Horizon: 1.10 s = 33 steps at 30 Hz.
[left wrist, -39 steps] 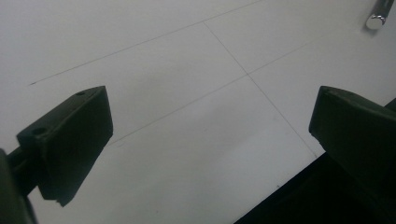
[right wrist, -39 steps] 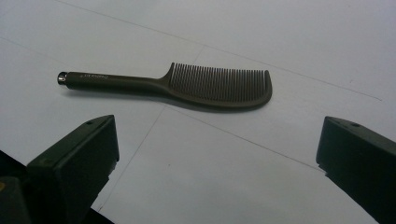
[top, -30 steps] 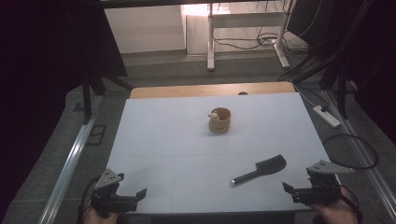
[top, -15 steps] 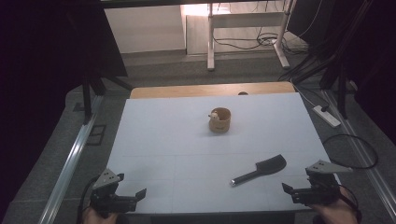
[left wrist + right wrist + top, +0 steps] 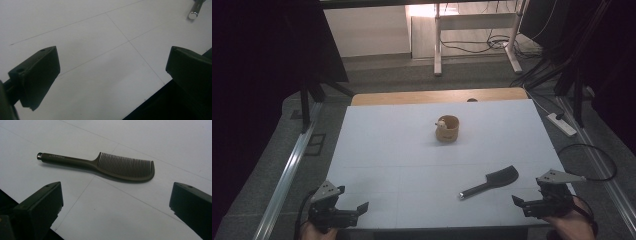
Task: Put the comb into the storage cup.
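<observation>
White table [image 5: 402,165]; comb [image 5: 105,165] teeth in right gripper view

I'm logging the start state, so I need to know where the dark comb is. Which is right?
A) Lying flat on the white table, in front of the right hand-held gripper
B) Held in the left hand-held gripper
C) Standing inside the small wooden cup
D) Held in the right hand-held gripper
A: the comb lies flat on the white table, ahead of the open jaws of the right hand-held gripper, untouched.

Dark brown comb [image 5: 107,166] with silver cap at handle end. White table [image 5: 402,150] crossed by thin grey lines, bare wood strip behind tan wooden cup [image 5: 447,128]. Black fingers [image 5: 41,205] near comb.
</observation>
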{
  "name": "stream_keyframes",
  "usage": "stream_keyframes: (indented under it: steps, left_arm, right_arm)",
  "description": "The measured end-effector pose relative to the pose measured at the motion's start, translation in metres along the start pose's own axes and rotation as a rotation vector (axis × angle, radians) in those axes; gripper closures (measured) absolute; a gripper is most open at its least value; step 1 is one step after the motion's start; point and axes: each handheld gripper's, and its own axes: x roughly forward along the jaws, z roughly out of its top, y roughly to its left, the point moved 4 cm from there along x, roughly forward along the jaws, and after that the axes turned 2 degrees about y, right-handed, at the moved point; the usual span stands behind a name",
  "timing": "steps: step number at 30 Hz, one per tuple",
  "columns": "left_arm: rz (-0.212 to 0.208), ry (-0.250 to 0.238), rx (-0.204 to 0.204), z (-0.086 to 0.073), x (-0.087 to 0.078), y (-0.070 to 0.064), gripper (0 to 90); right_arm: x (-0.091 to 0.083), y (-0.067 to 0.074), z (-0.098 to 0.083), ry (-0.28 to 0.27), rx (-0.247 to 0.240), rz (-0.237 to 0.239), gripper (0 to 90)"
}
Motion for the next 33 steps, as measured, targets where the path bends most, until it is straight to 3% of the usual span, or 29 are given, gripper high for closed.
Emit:
stream_keyframes:
  steps: [7, 24, 33]
  left_arm:
    - [-0.004, -0.002, -0.004, 0.000, 0.000, 0.000, 0.2]
    - [-0.007, -0.004, -0.005, 0.000, -0.001, 0.001, 0.1]
    - [-0.007, -0.006, -0.001, 0.000, -0.001, 0.000, 0.1]
  right_arm:
    - [0.002, 0.000, 0.004, -0.004, 0.023, 0.058, 0.0]
    - [0.008, -0.003, 0.019, 0.005, 0.013, 0.028, 0.0]
    - [0.015, 0.001, 0.025, 0.017, 0.035, 0.079, 0.0]
